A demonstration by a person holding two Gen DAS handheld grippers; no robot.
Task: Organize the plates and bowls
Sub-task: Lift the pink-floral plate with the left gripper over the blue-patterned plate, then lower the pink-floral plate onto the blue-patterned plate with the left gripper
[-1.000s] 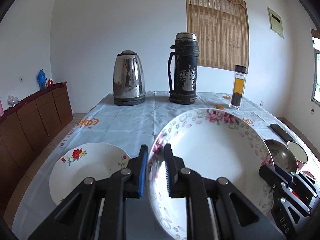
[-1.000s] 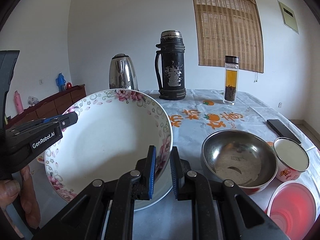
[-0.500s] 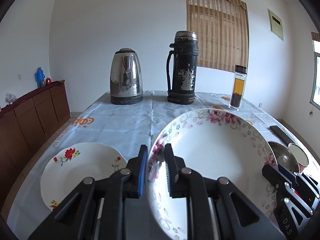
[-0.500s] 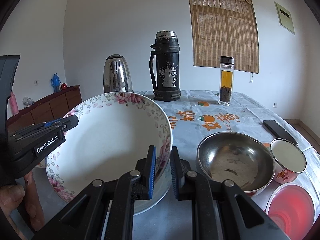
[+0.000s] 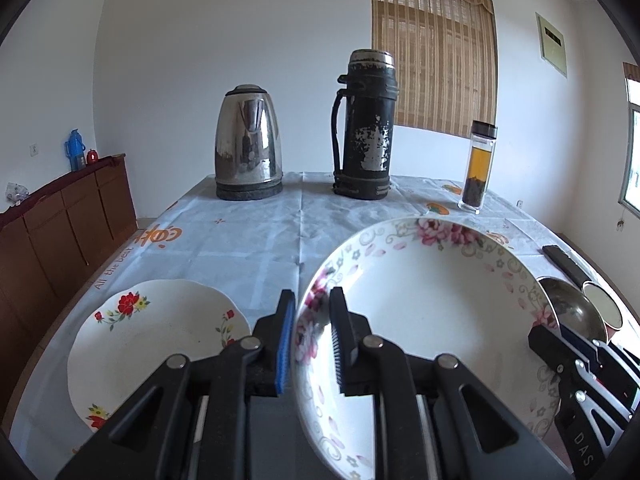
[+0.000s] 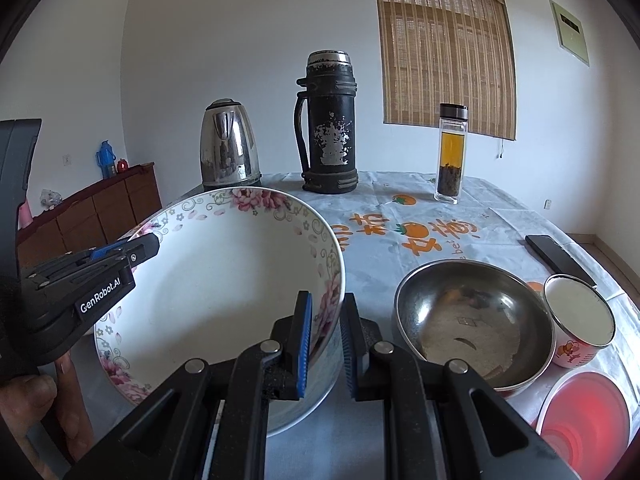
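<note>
Glass bottle [image 6: 451, 154] holds amber liquid, dark leaves

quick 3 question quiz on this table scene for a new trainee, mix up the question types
1. True or false: the floral bowl is gripped on opposite rims by the left gripper and the right gripper.
2. What lies directly right of the floral bowl in the right wrist view? A) steel bowl B) kettle C) tea bottle
3. Fill in: the plate with red flowers lies to the ____ of the floral bowl in the left wrist view.

Key: 1 true; 2 A; 3 left
</note>
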